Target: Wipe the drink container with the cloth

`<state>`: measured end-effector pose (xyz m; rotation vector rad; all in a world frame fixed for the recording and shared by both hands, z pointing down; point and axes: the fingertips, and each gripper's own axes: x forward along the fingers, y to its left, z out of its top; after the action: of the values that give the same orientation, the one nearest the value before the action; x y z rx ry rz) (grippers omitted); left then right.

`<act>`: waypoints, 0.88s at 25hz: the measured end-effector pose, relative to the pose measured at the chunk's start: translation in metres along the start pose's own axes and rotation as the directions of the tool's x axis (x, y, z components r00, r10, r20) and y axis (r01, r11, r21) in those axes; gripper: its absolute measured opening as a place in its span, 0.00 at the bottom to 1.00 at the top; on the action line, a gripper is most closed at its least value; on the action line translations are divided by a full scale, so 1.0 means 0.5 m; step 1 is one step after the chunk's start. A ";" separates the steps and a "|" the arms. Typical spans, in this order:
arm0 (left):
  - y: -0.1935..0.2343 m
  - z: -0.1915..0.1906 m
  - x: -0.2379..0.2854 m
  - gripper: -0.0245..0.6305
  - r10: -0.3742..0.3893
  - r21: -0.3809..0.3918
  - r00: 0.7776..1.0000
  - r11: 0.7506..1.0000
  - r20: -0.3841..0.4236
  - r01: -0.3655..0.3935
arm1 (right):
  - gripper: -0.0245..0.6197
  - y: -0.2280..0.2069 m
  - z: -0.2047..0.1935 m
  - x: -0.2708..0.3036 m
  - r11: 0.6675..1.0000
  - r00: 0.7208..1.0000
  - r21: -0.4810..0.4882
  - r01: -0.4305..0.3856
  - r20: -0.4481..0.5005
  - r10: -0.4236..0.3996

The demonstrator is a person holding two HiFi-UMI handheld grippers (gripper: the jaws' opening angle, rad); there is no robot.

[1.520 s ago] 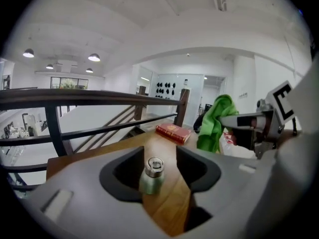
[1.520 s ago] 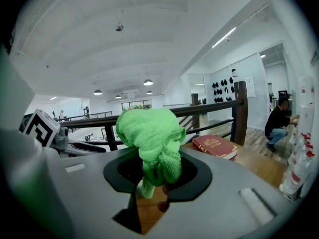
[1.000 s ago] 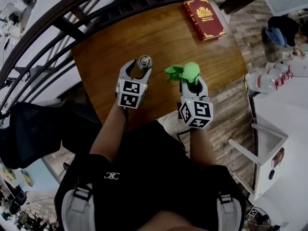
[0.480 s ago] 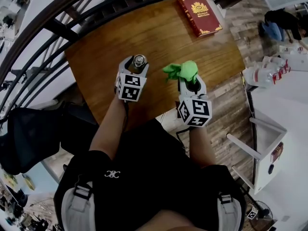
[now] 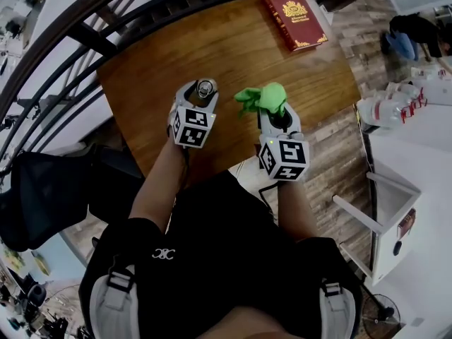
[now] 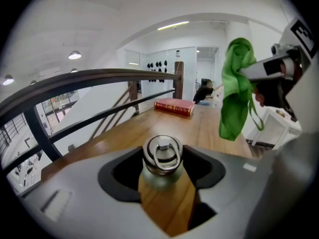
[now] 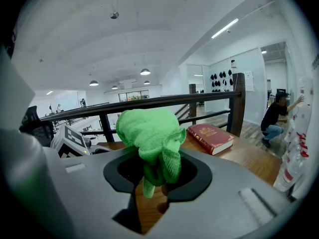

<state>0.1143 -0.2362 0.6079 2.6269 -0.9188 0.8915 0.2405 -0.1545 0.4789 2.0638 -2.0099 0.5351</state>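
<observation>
Gripping the drink container in the left tool, a person holds the cloth pinched in the right tool just beside it, not touching; next, likely press cloth against container.

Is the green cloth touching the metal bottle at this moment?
No, the green cloth hangs from the right gripper, clearly apart from the bottle held in the left gripper.

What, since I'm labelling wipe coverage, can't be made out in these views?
- The drink container body: the left tool hides everything below the neck, left gripper view.
- The table near edge: the person's arms and torso cover it, head view.
- The book cover print: too small, every view.
</observation>
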 end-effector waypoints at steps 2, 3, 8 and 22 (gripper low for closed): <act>0.005 -0.005 -0.010 0.50 0.009 -0.023 1.000 1.000 0.012 -0.008 | 0.21 0.012 0.001 -0.003 1.000 1.000 -0.006 -0.015 0.001 0.015; 0.008 -0.007 -0.015 0.50 0.014 -0.037 1.000 0.999 0.018 -0.013 | 0.21 0.016 0.002 -0.005 1.000 1.000 -0.006 -0.020 0.002 0.020; 0.011 -0.028 -0.037 0.50 0.017 -0.106 0.999 0.994 0.042 -0.013 | 0.21 0.033 -0.001 -0.004 0.999 0.999 -0.012 -0.046 0.000 0.046; -0.003 -0.100 -0.100 0.50 0.017 -0.091 0.993 0.996 0.120 -0.006 | 0.21 0.239 -0.028 0.073 0.893 0.902 -0.130 -0.432 -0.052 0.429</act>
<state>0.0608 -0.1911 0.6168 2.6237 -0.9799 0.6823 0.1202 -0.1881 0.4945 1.5242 -2.4268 0.4694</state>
